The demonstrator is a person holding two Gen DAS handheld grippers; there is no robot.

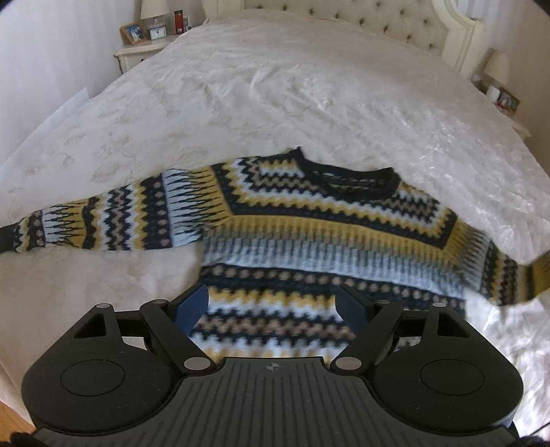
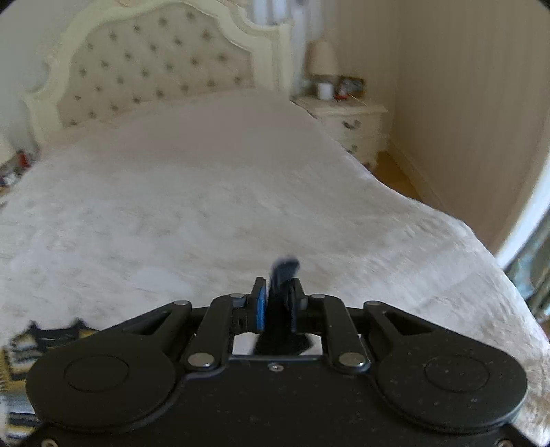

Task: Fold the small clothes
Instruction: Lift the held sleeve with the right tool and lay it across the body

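Lifting a dark cuff (image 2: 284,271) clamped in my right gripper (image 2: 277,302), I risk it slipping from the shallow bite or dragging the sweater (image 1: 309,240) askew. My left gripper (image 1: 273,309) hovers open over the hem. The sweater lies flat on the bed (image 1: 275,96), collar far, sleeves running left to right.

A patterned knit sweater (image 1: 309,233) in navy, yellow and pale blue lies spread on the white bedspread (image 1: 275,96), its neckline toward the far side and one sleeve stretched out to the left. The left gripper (image 1: 273,306) hangs over the sweater's near hem, jaws wide apart with nothing clamped. A tufted headboard (image 1: 361,20) stands far off, a nightstand (image 1: 137,55) at far left
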